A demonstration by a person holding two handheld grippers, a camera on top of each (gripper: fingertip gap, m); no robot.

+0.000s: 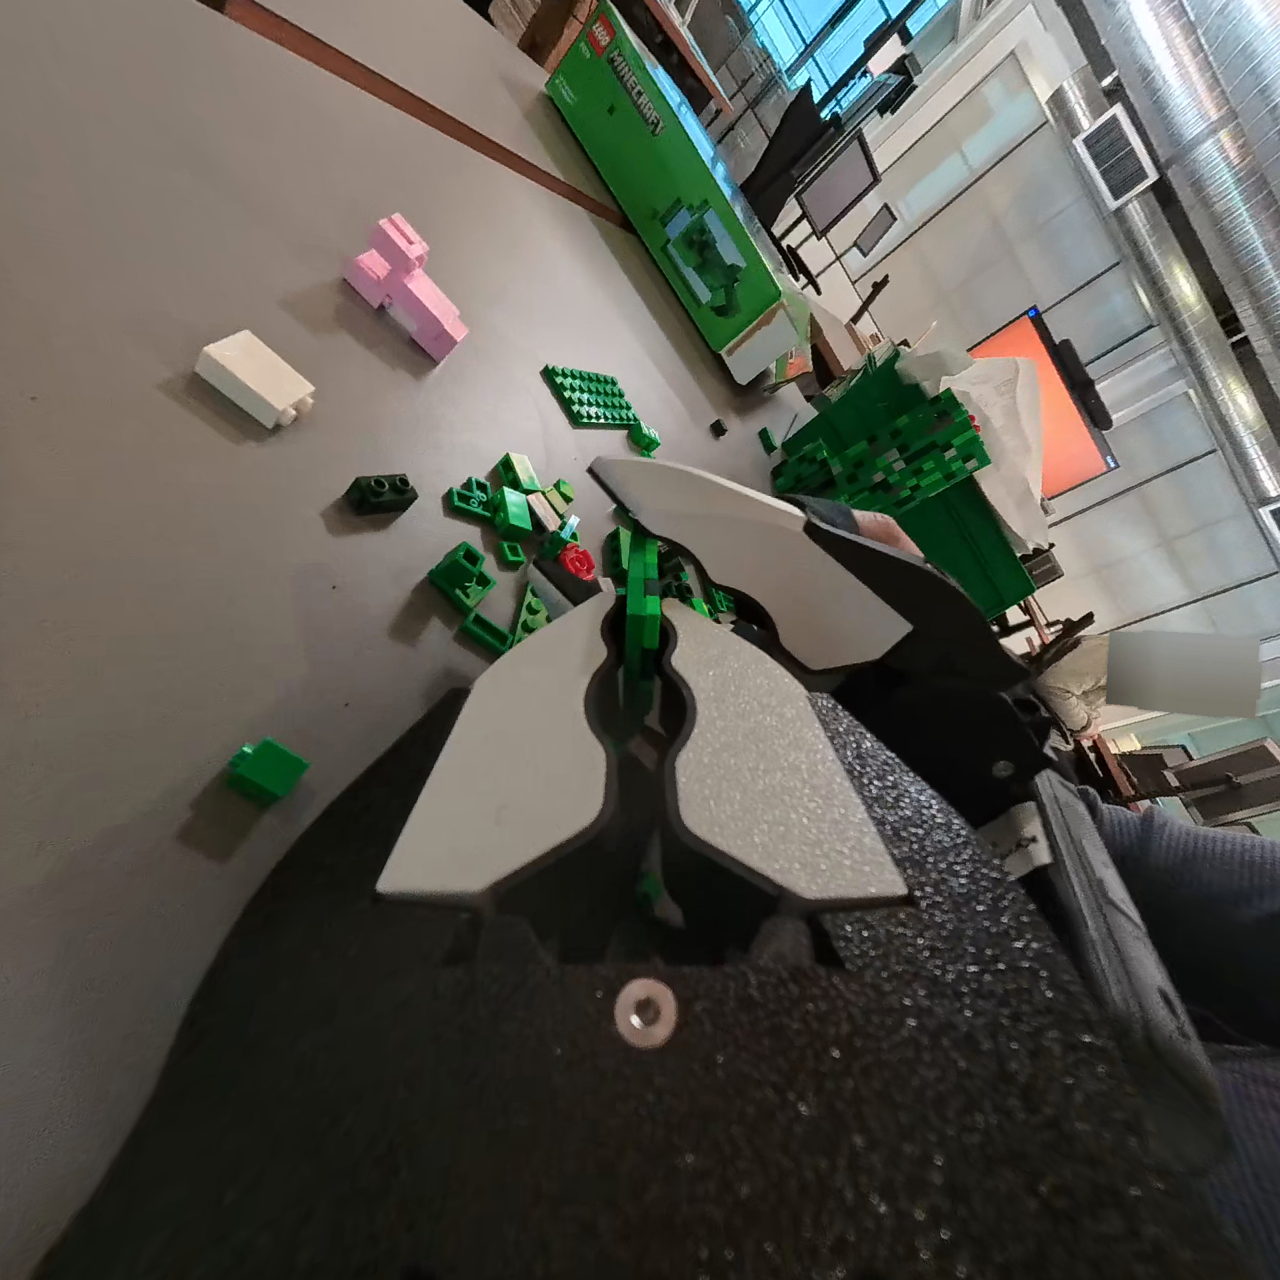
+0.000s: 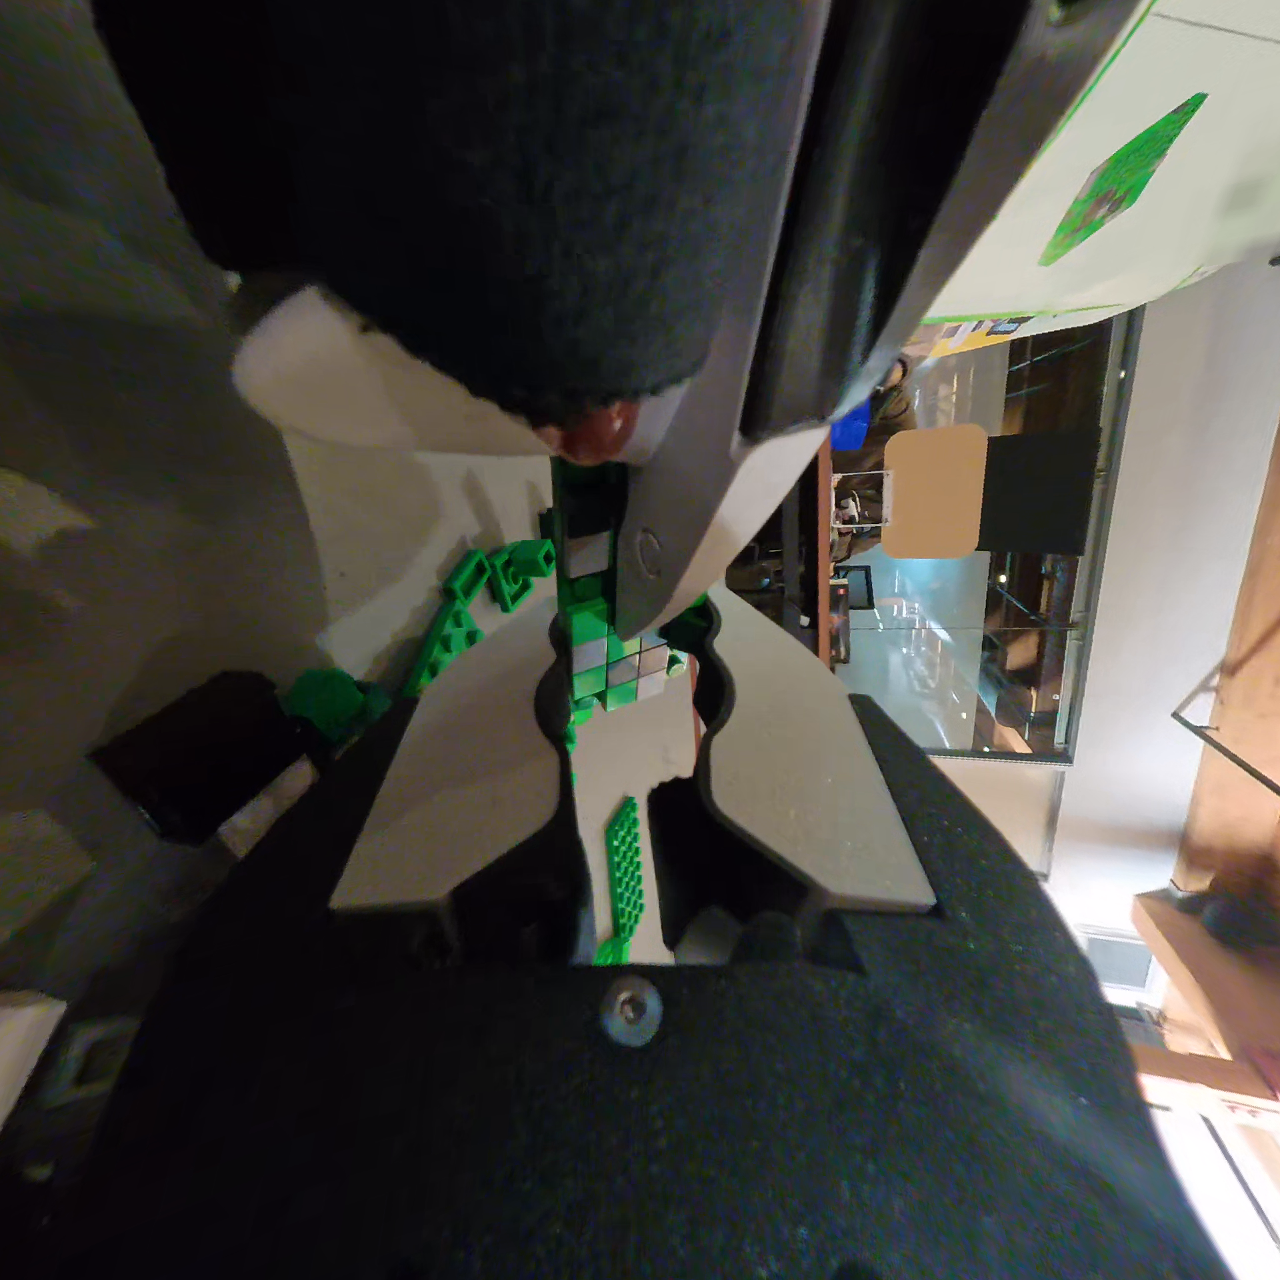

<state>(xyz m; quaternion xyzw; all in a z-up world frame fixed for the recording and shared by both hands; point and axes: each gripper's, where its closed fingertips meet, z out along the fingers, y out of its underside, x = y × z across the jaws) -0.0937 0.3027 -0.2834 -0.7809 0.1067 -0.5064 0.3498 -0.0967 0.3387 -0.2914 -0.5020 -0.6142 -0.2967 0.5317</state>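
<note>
Between left gripper [image 1: 637, 616] tips: thin green brick assembly [image 1: 641, 589], clamped edgewise. Right gripper [image 2: 627, 658] jaws apart around it, grip unclear. Light, rigid, snap-apart; hold flat faces.

Left gripper [image 1: 637, 623]: clamped on thin green plate assembly [image 1: 641, 589], held edge-on, upright between fingers. Right gripper [image 2: 630, 665]: jaws apart, straddling far end of assembly [image 2: 609, 665], which shows green and grey tiles there. Loose green bricks [image 1: 512, 526] just beyond on grey table [image 1: 173, 242]. Pink figure [image 1: 405, 287], white brick [image 1: 253, 377], dark brick [image 1: 381, 493] farther off, well apart.
</note>
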